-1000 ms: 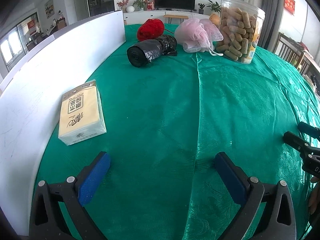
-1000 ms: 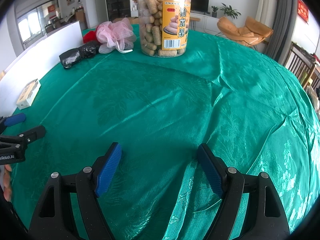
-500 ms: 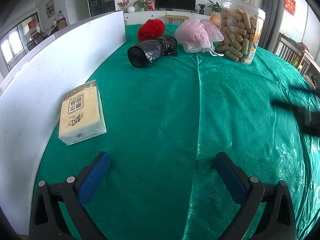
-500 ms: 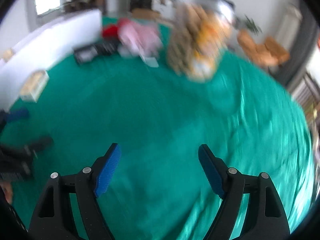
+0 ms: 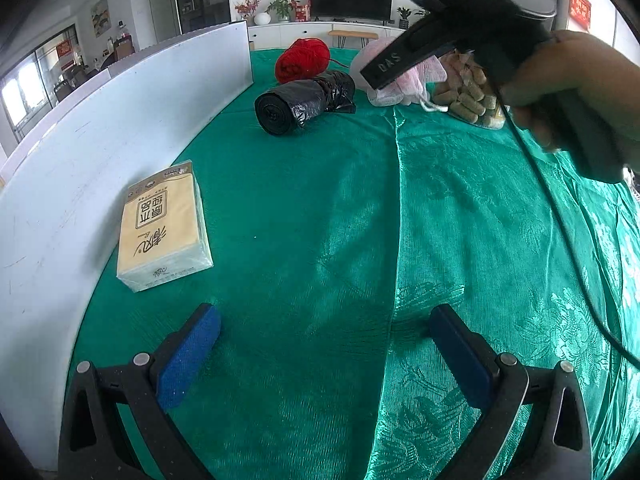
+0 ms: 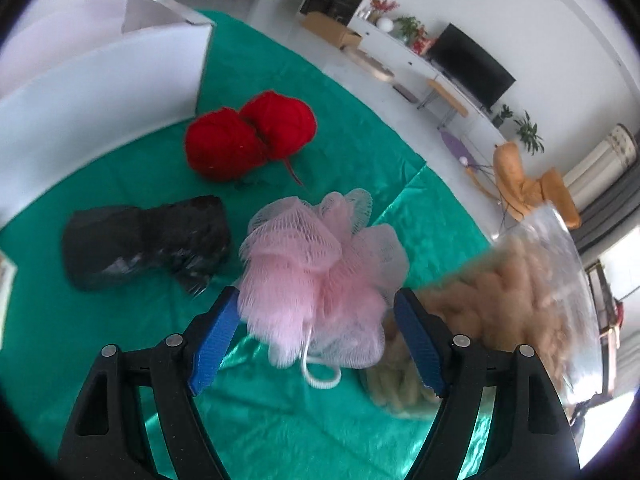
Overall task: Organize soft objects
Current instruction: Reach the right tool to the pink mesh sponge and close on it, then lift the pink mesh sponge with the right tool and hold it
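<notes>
A pink mesh bath pouf point(image 6: 320, 264) lies on the green tablecloth point(image 6: 280, 420), and my right gripper point(image 6: 318, 320) straddles it. Its jaws are closing, with the blue pads at the pouf's two sides, not visibly squeezing it. Behind the pouf sit two red yarn balls point(image 6: 248, 140) and a black roll of bin bags point(image 6: 140, 240). My left gripper point(image 5: 324, 344) stands open over bare cloth, with a yellow tissue pack point(image 5: 164, 224) to its front left. In the left wrist view a hand point(image 5: 568, 92) holds the right tool, partly hiding the pouf point(image 5: 404, 84).
A clear jar of snack sticks point(image 6: 520, 292) stands right beside the right pad, touching or nearly so. A white board point(image 5: 100, 152) walls the table's left side. Green cloth point(image 5: 400, 220) stretches between the two grippers. Chairs and a TV cabinet lie beyond the table.
My right gripper swept across the table to the pink pouf, rolled, and its jaws narrowed. Its tool and hand now fill the upper right of the left wrist view. The left gripper stayed still.
</notes>
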`<state>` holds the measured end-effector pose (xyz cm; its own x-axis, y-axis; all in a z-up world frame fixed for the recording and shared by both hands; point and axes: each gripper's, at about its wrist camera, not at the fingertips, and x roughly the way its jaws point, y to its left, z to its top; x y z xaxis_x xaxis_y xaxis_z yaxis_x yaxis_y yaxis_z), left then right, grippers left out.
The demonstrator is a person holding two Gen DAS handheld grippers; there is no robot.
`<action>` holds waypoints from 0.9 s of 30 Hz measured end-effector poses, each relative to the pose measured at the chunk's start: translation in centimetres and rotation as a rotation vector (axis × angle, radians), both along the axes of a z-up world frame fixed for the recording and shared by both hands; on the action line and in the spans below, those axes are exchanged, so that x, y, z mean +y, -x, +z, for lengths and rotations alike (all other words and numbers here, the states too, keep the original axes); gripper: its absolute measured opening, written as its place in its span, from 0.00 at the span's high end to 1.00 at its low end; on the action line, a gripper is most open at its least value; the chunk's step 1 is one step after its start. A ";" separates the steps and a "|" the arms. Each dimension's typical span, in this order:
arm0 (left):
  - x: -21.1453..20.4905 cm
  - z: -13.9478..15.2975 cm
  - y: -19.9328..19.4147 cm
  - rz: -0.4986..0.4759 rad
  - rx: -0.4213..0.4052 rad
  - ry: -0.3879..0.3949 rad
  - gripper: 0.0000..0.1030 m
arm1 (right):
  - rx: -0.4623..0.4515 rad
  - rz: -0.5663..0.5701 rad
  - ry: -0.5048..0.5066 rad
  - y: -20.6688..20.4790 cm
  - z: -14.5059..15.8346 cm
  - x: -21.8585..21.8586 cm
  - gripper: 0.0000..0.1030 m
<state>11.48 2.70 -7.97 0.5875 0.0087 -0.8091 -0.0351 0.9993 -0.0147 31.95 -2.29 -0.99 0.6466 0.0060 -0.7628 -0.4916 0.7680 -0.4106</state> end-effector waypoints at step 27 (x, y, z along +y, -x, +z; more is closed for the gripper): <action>0.1 0.0 0.1 0.001 -0.001 0.000 0.00 | 0.027 -0.397 -0.353 22.1 0.7 -22.6 0.33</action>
